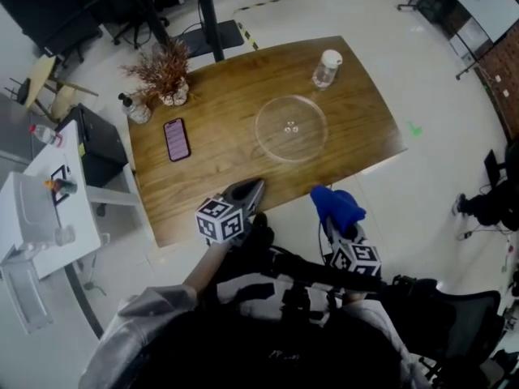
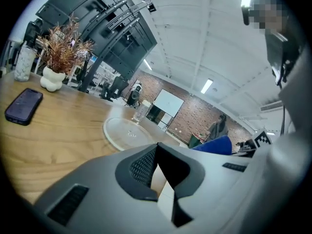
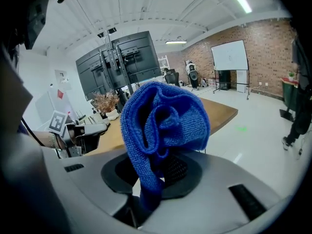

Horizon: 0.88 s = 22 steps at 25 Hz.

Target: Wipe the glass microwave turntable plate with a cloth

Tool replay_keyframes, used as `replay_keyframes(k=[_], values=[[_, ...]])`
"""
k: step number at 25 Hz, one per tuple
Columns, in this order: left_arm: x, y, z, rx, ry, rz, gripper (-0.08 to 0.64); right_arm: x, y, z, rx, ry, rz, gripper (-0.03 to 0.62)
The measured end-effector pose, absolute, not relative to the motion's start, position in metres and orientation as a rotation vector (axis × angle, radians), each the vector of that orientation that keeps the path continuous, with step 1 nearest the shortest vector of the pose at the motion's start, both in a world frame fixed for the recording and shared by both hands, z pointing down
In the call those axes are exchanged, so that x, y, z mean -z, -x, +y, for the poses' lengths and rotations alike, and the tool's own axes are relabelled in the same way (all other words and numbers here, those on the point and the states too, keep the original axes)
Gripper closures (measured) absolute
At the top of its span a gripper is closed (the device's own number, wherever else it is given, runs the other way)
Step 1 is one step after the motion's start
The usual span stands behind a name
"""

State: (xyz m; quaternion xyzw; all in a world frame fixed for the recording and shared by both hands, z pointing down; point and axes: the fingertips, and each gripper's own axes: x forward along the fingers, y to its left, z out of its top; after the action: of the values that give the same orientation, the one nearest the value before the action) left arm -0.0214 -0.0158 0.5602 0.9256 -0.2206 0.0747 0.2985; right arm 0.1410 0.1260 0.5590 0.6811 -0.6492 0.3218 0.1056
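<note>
The clear glass turntable plate [image 1: 290,128] lies flat on the wooden table [image 1: 219,96], right of centre; in the left gripper view the plate [image 2: 129,130] lies ahead, beyond the jaws. Both grippers hover off the table's near edge, apart from the plate. My left gripper [image 1: 250,190] [image 2: 156,150] is shut with nothing in it. My right gripper [image 1: 331,217] [image 3: 155,167] is shut on a bunched blue cloth [image 1: 336,204] [image 3: 165,118], which stands up out of the jaws and hides their tips.
A plastic bottle [image 1: 327,67] [image 2: 140,112] stands just behind the plate. A dark phone [image 1: 176,138] [image 2: 23,106] lies at the table's left, near a dried plant in a white vase [image 1: 166,73] [image 2: 59,55]. A white cabinet [image 1: 40,217] stands on the floor at left.
</note>
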Motion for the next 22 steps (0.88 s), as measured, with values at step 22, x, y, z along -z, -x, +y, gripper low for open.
replay_keyframes(k=[22], values=[[-0.561, 0.068, 0.188, -0.264, -2.487, -0.708, 0.563, -0.530, -0.080, 0.247, -0.735, -1.811, -2.265, 0.500]])
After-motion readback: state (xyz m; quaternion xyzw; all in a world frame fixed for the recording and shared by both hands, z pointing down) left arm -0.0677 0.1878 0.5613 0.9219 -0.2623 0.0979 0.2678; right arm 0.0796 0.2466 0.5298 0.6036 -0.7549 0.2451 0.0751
